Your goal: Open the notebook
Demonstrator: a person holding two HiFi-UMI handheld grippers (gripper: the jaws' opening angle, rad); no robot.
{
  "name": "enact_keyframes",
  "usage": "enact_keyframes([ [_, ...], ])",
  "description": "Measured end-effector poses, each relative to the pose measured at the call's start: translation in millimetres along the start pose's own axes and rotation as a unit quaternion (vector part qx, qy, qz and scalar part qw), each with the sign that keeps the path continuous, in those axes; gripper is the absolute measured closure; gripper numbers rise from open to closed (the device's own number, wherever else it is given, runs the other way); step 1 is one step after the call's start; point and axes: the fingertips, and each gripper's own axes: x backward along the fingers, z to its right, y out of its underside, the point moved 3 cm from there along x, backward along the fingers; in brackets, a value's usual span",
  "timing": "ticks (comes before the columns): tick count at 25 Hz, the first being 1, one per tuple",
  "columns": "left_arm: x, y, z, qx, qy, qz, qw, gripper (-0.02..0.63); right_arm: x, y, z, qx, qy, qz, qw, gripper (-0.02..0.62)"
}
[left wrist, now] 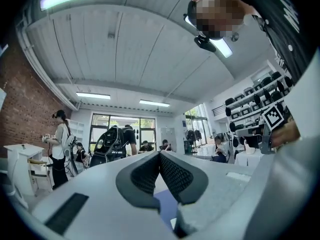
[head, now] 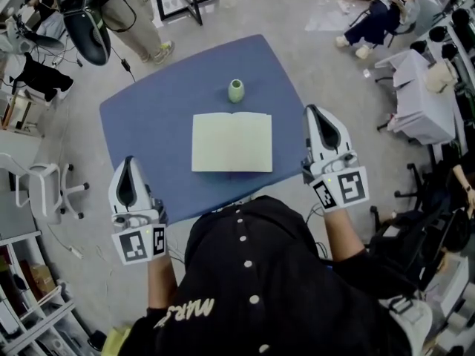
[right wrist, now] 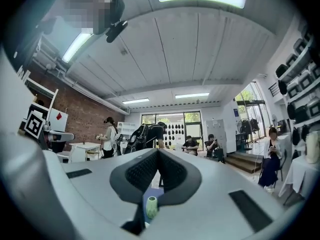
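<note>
The notebook (head: 231, 142) lies open and flat in the middle of the blue table (head: 148, 117), showing pale yellow-green blank pages. A small green vase (head: 236, 90) stands just beyond it, and its top also shows low between the right jaws (right wrist: 151, 207). My left gripper (head: 128, 162) hovers at the table's near left edge, lifted off the table and pointing level; its jaws meet with nothing between them (left wrist: 160, 154). My right gripper (head: 315, 111) is raised to the right of the notebook, apart from it, jaws shut and empty (right wrist: 157, 151).
A white office chair (head: 44, 188) stands left of the table and a black chair (head: 85, 24) at the far left. A white-covered table (head: 423, 102) stands at the right. A person (head: 378, 17) sits at the far right, and another stands beyond the table.
</note>
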Motion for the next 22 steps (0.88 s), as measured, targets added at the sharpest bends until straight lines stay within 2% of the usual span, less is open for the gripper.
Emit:
enact_keyframes([
  [7, 11, 2, 0, -0.01, -0.016, -0.012, 0.9997, 0.603, 10, 12, 20, 0.0, 0.026, -0.008, 1.0, 0.591],
  [22, 9, 2, 12, -0.01, -0.016, -0.008, 0.9998, 0.603, 3, 16, 17, 0.0, 0.007, -0.011, 1.0, 0.592],
])
